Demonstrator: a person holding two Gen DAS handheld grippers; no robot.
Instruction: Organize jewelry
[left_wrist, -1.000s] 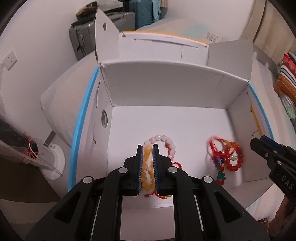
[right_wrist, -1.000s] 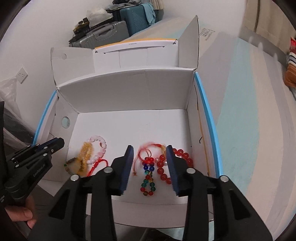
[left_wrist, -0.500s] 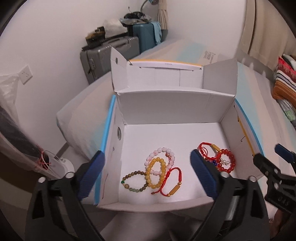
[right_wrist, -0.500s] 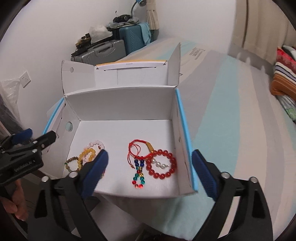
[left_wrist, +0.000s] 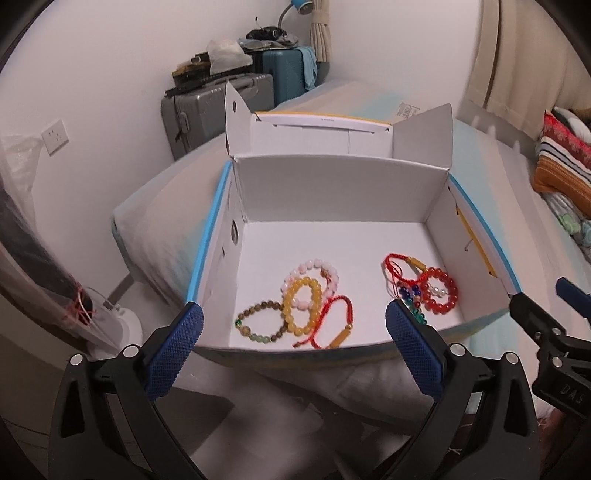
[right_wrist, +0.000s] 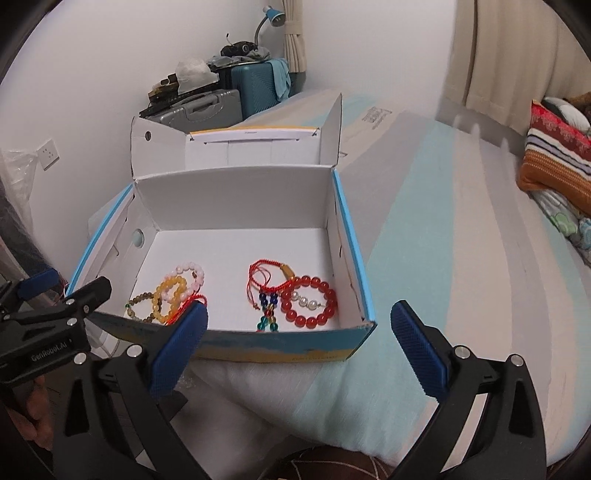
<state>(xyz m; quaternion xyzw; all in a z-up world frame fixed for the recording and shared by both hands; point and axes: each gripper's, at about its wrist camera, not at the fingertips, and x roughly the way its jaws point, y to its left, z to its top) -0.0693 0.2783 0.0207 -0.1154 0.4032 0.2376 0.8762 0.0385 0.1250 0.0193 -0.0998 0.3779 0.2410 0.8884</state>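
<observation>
An open white cardboard box (left_wrist: 343, 192) (right_wrist: 240, 199) with blue rims sits on the bed. On its floor at the left lie a pink bead bracelet (left_wrist: 314, 267), a yellow one (left_wrist: 301, 306) (right_wrist: 168, 295), a brown-green one (left_wrist: 258, 325) and a red cord bracelet (left_wrist: 332, 325). At the right lie a red bead bracelet (left_wrist: 437, 293) (right_wrist: 308, 306), a red cord (right_wrist: 264, 277) and coloured beads (right_wrist: 267, 314). My left gripper (left_wrist: 293, 350) is open and empty, in front of the box. My right gripper (right_wrist: 299, 350) is open and empty too.
The box stands near the bed's corner on a striped grey and teal cover (right_wrist: 424, 236). Suitcases (left_wrist: 218, 107) stand against the far wall. A striped cushion (right_wrist: 557, 162) lies at the right. A white stand base (left_wrist: 118, 328) is on the floor at the left.
Both grippers have opened wide and drawn back out of the box. The left one let go of the yellow and pink bracelets, which now lie on the box floor.
</observation>
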